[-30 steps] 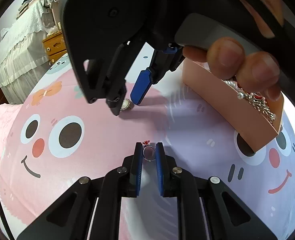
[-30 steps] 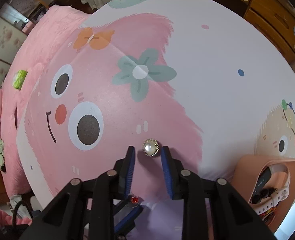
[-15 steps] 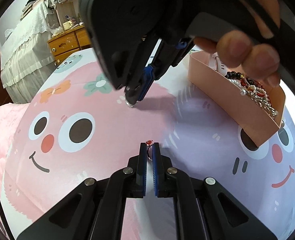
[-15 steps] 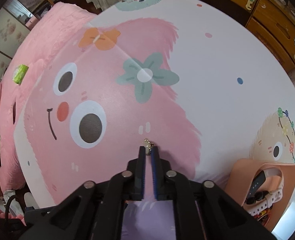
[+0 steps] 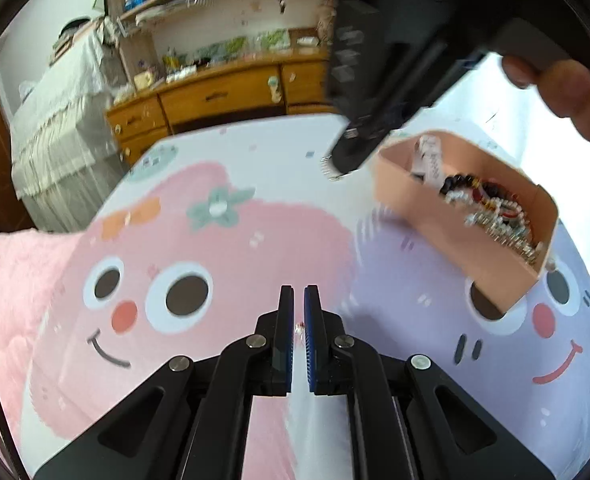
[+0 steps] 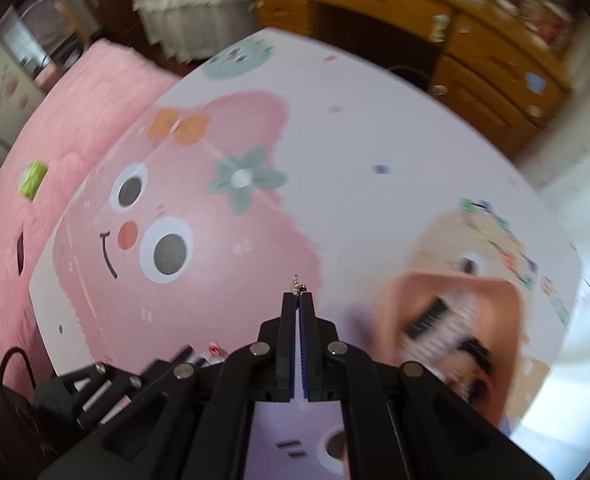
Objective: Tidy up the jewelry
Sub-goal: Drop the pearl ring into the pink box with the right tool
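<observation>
My left gripper (image 5: 299, 294) is shut on a small ring with a red stone (image 5: 299, 329), which sits deep between the blue pads, above the cartoon table cover. My right gripper (image 6: 298, 299) is shut on the pearl brooch (image 6: 297, 287); only its gold rim pokes out past the tips. In the left wrist view the right gripper (image 5: 345, 160) hangs in the air just left of the peach jewelry box (image 5: 427, 216), the brooch (image 5: 330, 170) at its tip. The box (image 6: 503, 300) holds beads, chains and a watch. The left gripper (image 6: 199, 356) shows low left in the right wrist view.
The table cover (image 5: 223, 248) is printed with pink and lilac cartoon faces. Wooden drawers (image 5: 215, 100) and a lace-covered cabinet (image 5: 63, 120) stand beyond the far edge. A pink plush bed (image 6: 67, 120) with a green packet (image 6: 33, 178) lies to the left.
Both grippers closed, the left on the ring and the right on the pearl brooch. Both then lifted off the table; the right one rose more and now hangs near the box.
</observation>
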### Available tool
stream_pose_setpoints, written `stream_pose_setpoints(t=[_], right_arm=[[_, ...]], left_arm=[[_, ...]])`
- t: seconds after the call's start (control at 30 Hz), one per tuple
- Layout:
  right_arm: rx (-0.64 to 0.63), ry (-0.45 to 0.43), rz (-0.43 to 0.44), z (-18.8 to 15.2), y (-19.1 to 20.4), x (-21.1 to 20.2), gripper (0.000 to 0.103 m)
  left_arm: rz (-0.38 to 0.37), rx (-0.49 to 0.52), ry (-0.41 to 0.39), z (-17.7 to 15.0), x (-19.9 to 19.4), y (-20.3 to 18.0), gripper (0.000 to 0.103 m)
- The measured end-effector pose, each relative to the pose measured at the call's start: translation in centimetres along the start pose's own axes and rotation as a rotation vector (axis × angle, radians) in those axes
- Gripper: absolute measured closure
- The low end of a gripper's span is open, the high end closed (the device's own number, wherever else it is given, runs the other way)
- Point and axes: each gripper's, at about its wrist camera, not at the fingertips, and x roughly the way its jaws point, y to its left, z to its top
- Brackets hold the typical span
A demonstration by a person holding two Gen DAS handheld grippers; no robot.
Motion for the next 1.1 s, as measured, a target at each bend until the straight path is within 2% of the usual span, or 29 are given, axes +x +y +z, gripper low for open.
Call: stream_pose_setpoints(t=[0.17, 0.33, 0.4, 0.5, 0.6, 0.67, 0.77, 0.93, 1.03, 1.1], right_arm=[[0.093, -0.062, -0.057, -2.1, -3.1, -3.7, 0.102], [0.205, -0.098, -0.100, -5.1, -5.9, -6.3, 0.102], [0.241, -0.096, -0.103, -6.3, -6.8, -6.6, 0.102], [0.285, -0.079, -0.103, -7.9, -7.8, -6.3, 0.102], [0.308, -0.066, -0.104, -8.9, -8.4, -5.8, 0.102], [0.314, -0.065, -0.100, -9.2, -8.5, -5.6, 0.102], [0.314, -0.059, -0.094, -9.3, -8.7, -5.3, 0.102], [0.309, -0.054, -0.077, -9.2, -8.9, -4.7, 0.102], [0.310, -0.052, -0.072, -9.2, -9.1, -4.5, 0.102], [0.312, -0.050, -0.071, -9.2, -9.1, -4.4, 0.102]], left_arm=[[-0.016, 0.056, -0.074, 1.6, -1.8, -1.1, 0.100], [-0.077, 0.102, -0.114, 3.2, -3.5, -3.2, 0.100], [-0.051, 0.114, -0.088, 3.1, -3.3, -4.0, 0.100], [0.007, 0.090, 0.007, 2.5, -1.4, -3.8, 0.087], [0.022, -0.014, 0.107, 1.8, 0.6, -1.8, 0.085], [0.018, -0.070, 0.143, 1.3, 1.5, -0.6, 0.082], [0.026, -0.096, 0.160, 1.1, 2.4, 0.4, 0.082], [0.006, -0.076, 0.166, 0.9, 3.0, 0.4, 0.082], [0.029, -0.067, 0.162, 0.6, 3.0, 0.1, 0.082], [0.028, -0.070, 0.175, 0.3, 3.3, -0.1, 0.085]])
